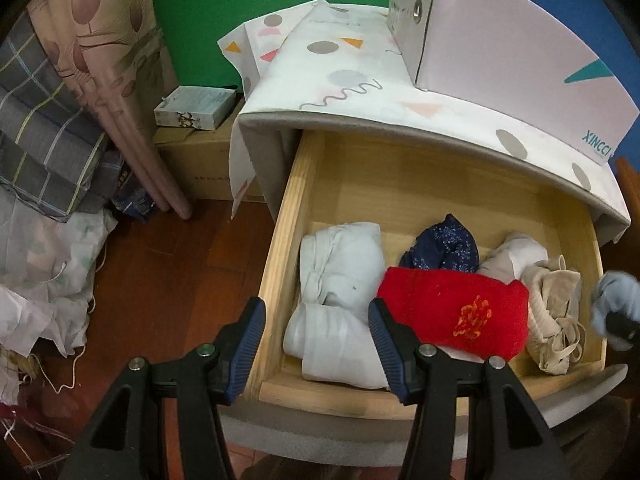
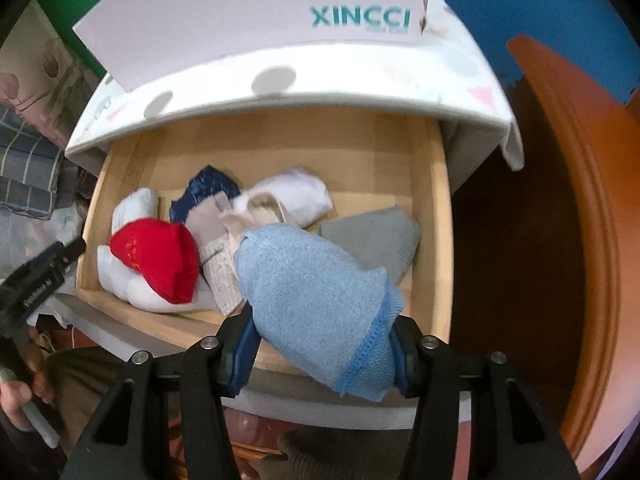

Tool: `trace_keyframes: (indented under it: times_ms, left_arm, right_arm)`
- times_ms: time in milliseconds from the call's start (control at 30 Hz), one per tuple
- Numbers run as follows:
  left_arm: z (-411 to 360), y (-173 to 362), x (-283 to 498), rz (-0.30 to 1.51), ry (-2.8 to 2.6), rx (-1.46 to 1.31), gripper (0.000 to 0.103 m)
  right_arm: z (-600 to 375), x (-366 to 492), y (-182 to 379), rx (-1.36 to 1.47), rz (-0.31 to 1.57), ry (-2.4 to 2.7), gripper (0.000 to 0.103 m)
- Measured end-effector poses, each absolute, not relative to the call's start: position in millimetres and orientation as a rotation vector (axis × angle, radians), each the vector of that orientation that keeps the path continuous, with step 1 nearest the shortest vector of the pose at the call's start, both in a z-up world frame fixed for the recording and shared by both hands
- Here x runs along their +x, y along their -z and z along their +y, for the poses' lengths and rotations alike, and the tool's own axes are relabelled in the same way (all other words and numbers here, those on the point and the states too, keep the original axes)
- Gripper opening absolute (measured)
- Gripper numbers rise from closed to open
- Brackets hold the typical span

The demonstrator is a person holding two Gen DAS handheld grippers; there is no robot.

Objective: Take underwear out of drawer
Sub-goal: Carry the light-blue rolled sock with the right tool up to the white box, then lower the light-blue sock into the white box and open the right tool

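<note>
Drawer: we see the wooden drawer (image 1: 276, 280) pulled open beneath a cabinet top covered with a patterned cloth (image 1: 352, 80).
Box: a pale box (image 2: 256, 20) printed XINCCI stands on that cloth, above the drawer's back edge.
Right gripper: we find the right gripper (image 2: 324, 356) pinching the light blue underwear (image 2: 316, 296) between its two blue pads, over the drawer's front edge.
Light blue underwear: the bundle is clamped at its hemmed end; the rest of it lies out beyond the fingertips over the drawer contents. From this view we cannot tell whether its far end touches the clothes below.
Left gripper: the left gripper (image 1: 316, 344) hangs over the drawer's front left corner with its jaws spread and nothing between the pads. One finger sits outside the drawer's left wall, the other over the white bundle (image 1: 340, 280).
Drawer contents: we note a red folded item (image 1: 452, 312) with an orange motif near the front, the white bundle to its left, a dark blue speckled piece (image 1: 444, 248) behind it, beige and cream garments (image 1: 552, 312) to its right, and a grey piece (image 2: 376, 236) toward the right wall.
Person: a hand (image 2: 16, 396) shows at the lower left edge of the right wrist view, on the left gripper's handle.
Floor: reddish wood, with folded bedding (image 1: 48, 140) heaped to the left of the cabinet.
</note>
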State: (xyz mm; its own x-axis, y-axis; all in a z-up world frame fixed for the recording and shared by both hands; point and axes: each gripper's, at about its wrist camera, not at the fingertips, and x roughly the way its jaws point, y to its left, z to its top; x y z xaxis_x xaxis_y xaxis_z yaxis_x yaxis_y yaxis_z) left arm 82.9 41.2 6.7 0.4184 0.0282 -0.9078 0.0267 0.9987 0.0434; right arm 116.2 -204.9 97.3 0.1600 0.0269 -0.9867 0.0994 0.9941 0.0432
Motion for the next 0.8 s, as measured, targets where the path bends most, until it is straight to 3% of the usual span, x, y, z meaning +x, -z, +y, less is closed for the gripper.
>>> trace_keyframes:
  times_ms: [567,800]
  left_arm:
    - [36.9,-10.2,78.7,1.097,-0.004,0.087,0.055]
    - [39.7,-9.8,78.9,1.1,-0.003,0.074,0.055]
  right_arm:
    - [-213.0,209.4,-246.3,0.048,1.163,0.07,0.05]
    - [-207.5,272.6,-260.9,0.005,1.148,0.083,0.05]
